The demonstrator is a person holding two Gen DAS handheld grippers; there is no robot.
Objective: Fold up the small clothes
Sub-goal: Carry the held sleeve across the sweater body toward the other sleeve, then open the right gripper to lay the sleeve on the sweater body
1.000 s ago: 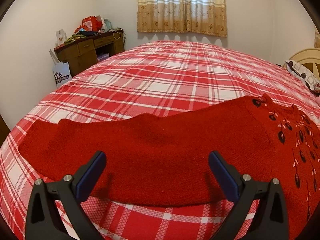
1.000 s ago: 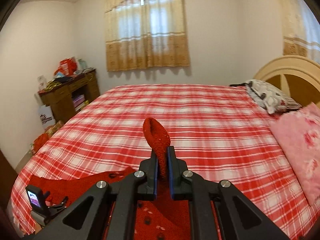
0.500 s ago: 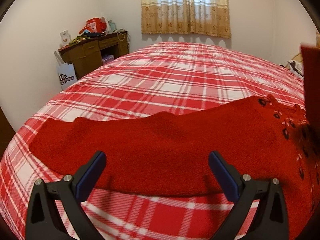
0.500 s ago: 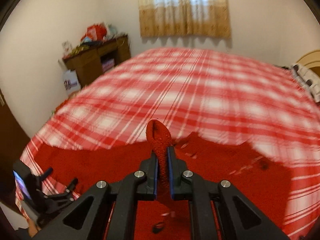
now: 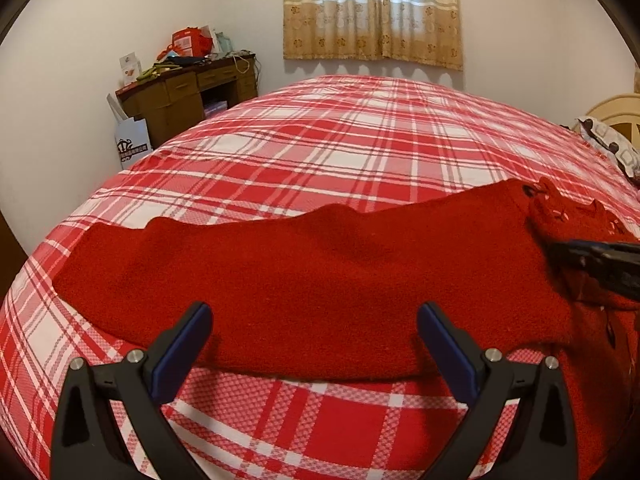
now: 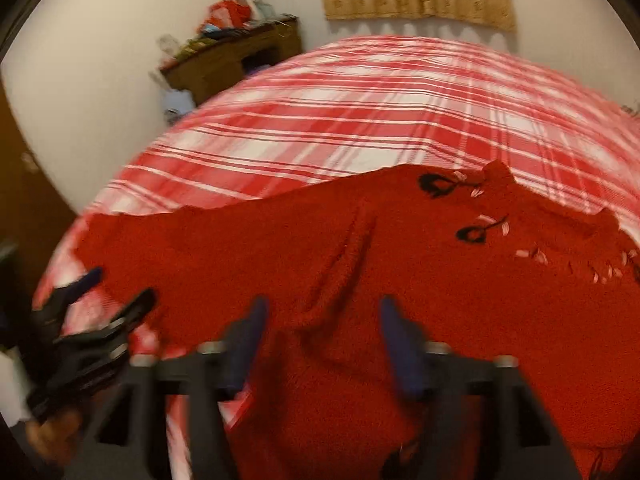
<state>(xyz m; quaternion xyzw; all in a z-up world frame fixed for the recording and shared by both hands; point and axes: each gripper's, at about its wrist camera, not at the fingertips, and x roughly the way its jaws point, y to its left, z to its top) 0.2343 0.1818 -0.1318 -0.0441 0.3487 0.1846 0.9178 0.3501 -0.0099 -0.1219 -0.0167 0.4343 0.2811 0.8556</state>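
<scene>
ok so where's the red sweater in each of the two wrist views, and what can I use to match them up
Left wrist: the sweater spans the lower middle, just beyond the open left claw, running off the right edge.
Right wrist: the sweater fills the lower half, under the open right claw.
Shared landmark: the wooden desk against the far wall, upper left in both views.
</scene>
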